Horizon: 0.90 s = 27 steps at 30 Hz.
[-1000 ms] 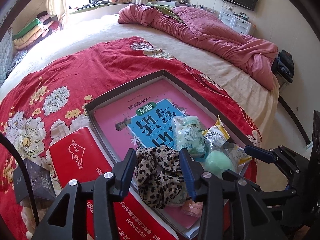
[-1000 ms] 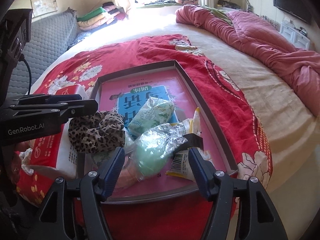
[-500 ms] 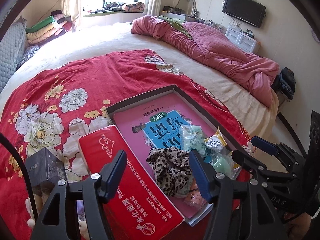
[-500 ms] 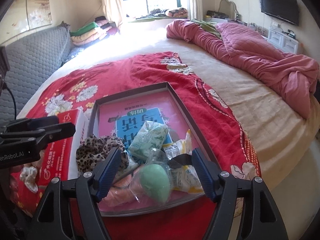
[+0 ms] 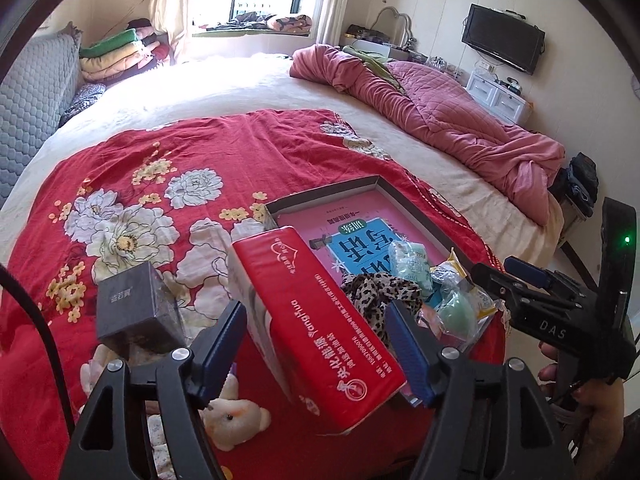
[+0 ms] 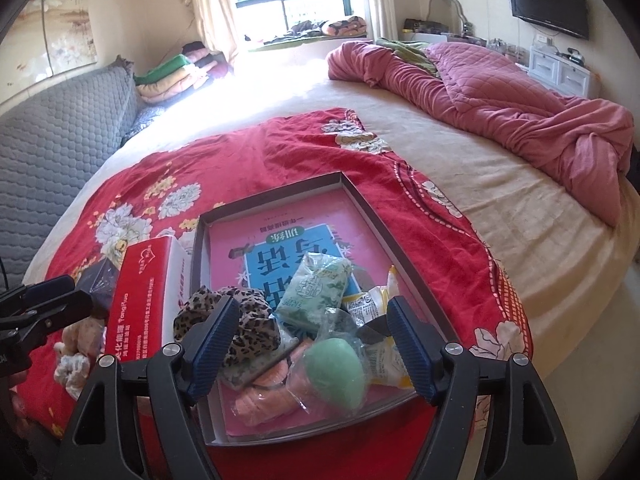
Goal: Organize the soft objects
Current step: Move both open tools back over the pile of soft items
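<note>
A shallow grey tray (image 6: 280, 193) with a pink book in it lies on the red flowered blanket. At its near end sit a leopard scrunchie (image 6: 240, 320), a green tissue packet (image 6: 316, 292), a wrapped green sponge (image 6: 336, 372), a pink pad (image 6: 264, 396) and a yellow snack packet (image 6: 386, 358). My right gripper (image 6: 310, 344) hovers above this pile with its jaws opening and nothing pressed between them. My left gripper (image 5: 316, 348) is over the red tissue pack (image 5: 320, 320) left of the tray, jaws opening, pads apart from the pack. The scrunchie (image 5: 376, 292) lies in the tray.
A dark cube box (image 5: 136, 308) and a small plush toy (image 5: 232, 420) lie left of the red pack. A crumpled pink quilt (image 6: 500, 92) covers the far right of the bed. A grey padded headboard (image 6: 52, 140) runs along the left. The bed's edge drops off at the right.
The left gripper opened off the scrunchie, left it in the tray and drew back to the left over the red pack. The right gripper widened and rose off the wrapped green sponge.
</note>
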Tool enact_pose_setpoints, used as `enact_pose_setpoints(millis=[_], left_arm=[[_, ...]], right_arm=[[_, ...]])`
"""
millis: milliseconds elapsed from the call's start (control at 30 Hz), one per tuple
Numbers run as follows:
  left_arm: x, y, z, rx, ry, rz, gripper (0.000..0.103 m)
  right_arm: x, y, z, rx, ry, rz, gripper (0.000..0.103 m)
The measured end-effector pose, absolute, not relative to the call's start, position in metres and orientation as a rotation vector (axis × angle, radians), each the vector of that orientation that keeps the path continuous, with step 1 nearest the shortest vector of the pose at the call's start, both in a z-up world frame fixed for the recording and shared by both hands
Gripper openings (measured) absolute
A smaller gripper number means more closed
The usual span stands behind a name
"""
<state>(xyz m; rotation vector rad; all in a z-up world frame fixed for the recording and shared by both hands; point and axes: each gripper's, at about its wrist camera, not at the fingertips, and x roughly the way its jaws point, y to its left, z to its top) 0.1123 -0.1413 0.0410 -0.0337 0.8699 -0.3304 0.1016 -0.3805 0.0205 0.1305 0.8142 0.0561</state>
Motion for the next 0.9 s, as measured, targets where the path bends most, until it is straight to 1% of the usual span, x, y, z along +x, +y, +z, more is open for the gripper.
enact_pose_setpoints(millis=[133, 367, 600, 900], left_arm=[[0.098, -0.126, 0.049, -0.036, 0.847, -0.315, 0.074], [0.077, -0.097, 0.062, -0.022, 0.826, -0.262, 0.075], [0.053, -0.057, 0.077, -0.058, 0.776, -0.214, 0.078], [0.036, -0.013, 0.086, -0.035, 0.767, -0.089, 0.08]], right_arm=[[0.101, -0.372, 0.026, 0.129, 0.807, 0.067, 0.077], [0.1, -0.346, 0.044, 0.116, 0.763, 0.129, 0.078], [0.093, -0.299, 0.075, 0.052, 0.679, 0.213, 0.078], [0.084, -0.238, 0.1, 0.014, 0.647, 0.335, 0.078]])
